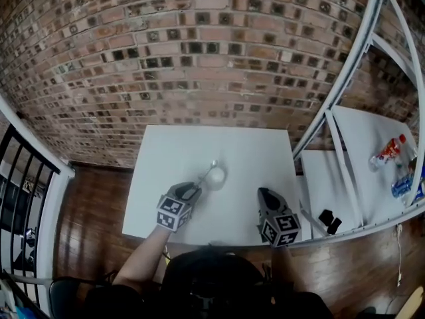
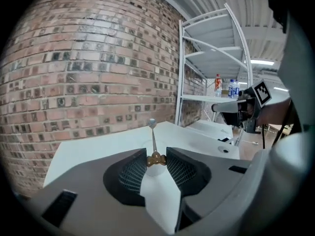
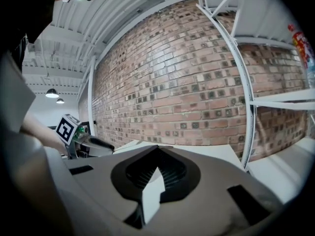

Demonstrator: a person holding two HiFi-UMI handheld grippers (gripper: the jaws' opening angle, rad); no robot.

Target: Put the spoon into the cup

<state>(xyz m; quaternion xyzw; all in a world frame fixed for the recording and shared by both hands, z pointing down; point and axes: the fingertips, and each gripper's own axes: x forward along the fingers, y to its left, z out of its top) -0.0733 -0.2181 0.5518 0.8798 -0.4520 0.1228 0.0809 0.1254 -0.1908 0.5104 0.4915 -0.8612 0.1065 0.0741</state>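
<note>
Got the spoon [image 2: 154,140] pinched in the left gripper [image 2: 156,158], jaws partway closed and pressing on the brass knob at the handle end. Runs long-ways straight out from the jaws, bowl end leading: up and away toward the brick wall [image 1: 199,58] in the left gripper view, far and a touch right in the head view. Hangs over the white worktop [image 1: 252,145], bowl showing just past the far rim of the small white cup [image 1: 217,177]; can't tell whether touching that rim. Not down in the cup yet.

Nothing readable anywhere. Just black-and-white square markers on both gripper cubes. Over on the shelf [image 1: 372,128] to the right, a bottle [image 1: 388,151] with red on it beside blue-labelled ones, print far too small to make out.

Reaching in from the near left with a forearm [image 1: 143,264], angling the left gripper far-right toward the cup and tipping it slightly down. Over at the right gripper [image 1: 265,195]: sitting close to the worktop's near edge, right of the cup and well apart from it, pointing away toward the wall, drawn together at the tips with nothing between.
</note>
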